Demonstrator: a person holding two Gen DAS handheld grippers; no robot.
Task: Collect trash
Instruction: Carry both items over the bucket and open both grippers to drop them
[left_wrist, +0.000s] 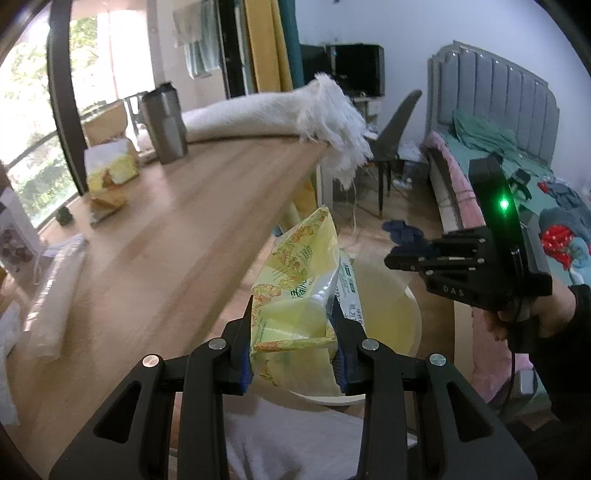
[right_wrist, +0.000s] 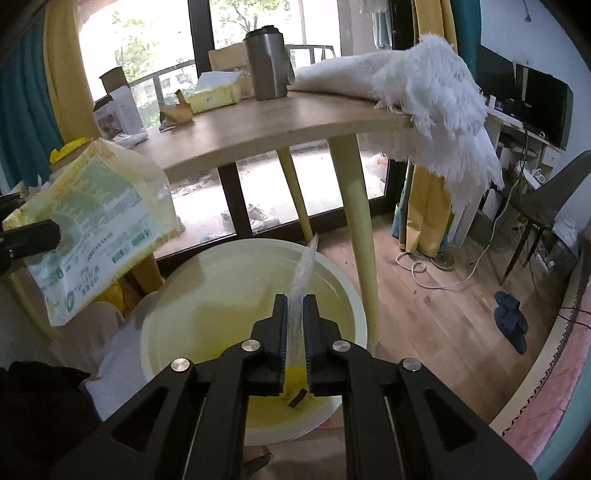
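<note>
**A:** What does the camera on your left gripper show?

**B:** My left gripper (left_wrist: 291, 332) is clamped on a yellow tissue pack (left_wrist: 295, 280), its pads pressing both sides. The pack hangs past the near edge of the wooden tabletop (left_wrist: 184, 229), above the rim of a pale bin (left_wrist: 406, 325). My right gripper (left_wrist: 391, 260) is to the right, over the bin. At the tabletop's far edge stand a steel tumbler (left_wrist: 164, 123) and a white fringed towel (left_wrist: 332, 122) that droops over the corner.

**A:** And the camera on the right one?

**B:** My right gripper (right_wrist: 295, 332) stands nearly closed around a thin strip of clear plastic wrapper (right_wrist: 303, 273); I cannot tell whether the pads still press it. It sits directly over the open pale bin (right_wrist: 166, 314), which is lined in yellow. The tissue pack (right_wrist: 96, 221) is at the left, held above the bin's left rim.
</note>
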